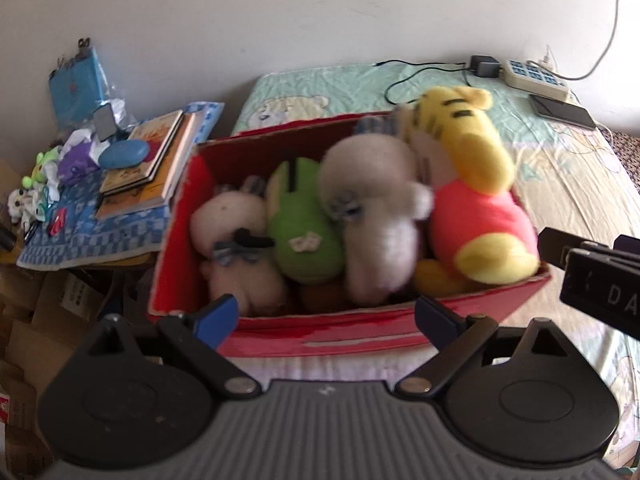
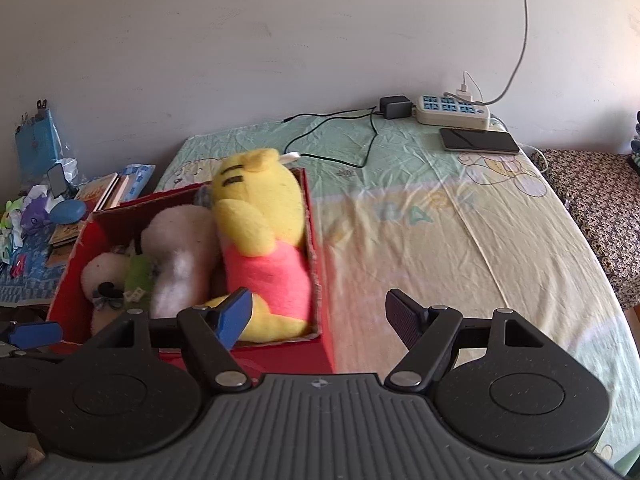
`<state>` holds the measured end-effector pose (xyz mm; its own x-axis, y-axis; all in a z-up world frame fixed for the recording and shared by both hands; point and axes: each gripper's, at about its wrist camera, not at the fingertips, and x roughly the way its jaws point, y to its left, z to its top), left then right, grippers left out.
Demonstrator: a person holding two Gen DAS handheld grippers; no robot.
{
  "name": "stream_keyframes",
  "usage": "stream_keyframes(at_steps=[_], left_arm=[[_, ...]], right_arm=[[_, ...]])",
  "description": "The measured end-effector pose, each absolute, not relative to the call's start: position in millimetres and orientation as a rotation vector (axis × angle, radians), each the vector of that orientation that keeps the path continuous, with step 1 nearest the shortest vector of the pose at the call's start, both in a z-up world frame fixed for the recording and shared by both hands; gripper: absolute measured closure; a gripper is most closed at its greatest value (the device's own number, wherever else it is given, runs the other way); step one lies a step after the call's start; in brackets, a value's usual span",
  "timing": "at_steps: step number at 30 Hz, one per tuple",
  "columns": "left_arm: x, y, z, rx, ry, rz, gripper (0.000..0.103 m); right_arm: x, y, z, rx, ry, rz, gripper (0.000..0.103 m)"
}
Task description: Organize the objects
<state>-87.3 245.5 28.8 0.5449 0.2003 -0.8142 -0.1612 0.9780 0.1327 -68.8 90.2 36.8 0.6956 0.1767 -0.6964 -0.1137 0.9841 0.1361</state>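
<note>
The red box (image 1: pixel 360 332) sits on the bed (image 2: pixel 460 240), packed with plush toys lying side by side, their long axes running from the near wall toward the far one. In the left wrist view the box fills the middle of the frame, directly ahead of the left gripper (image 1: pixel 326 314), whose fingers stand spread and empty, straddling the near wall without touching it. In the right wrist view the box lies in the lower left, so the right gripper (image 2: pixel 320 314) points mostly past its right wall at bare sheet; its fingers are also released, holding nothing. The yellow bear (image 2: pixel 262 240) sits nearest that gripper's left finger. The left hand seems better lined up with the box.
</note>
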Motion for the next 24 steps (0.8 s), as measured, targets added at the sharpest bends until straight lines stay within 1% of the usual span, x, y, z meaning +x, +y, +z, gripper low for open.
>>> stream_keyframes(at_steps=[2,12,24], left_arm=[[-87,254,29,0.043,0.97,0.221,0.004],[-79,291,30,0.054,0.964,0.22,0.003],[-76,311,24,0.076,0.962,0.186,0.003]], right_arm=[[-69,98,38,0.087,0.783,0.169,0.027],[-67,124,41,0.105,0.757,0.146,0.027],[-71,138,36,0.112,0.755,0.084,0.027]])
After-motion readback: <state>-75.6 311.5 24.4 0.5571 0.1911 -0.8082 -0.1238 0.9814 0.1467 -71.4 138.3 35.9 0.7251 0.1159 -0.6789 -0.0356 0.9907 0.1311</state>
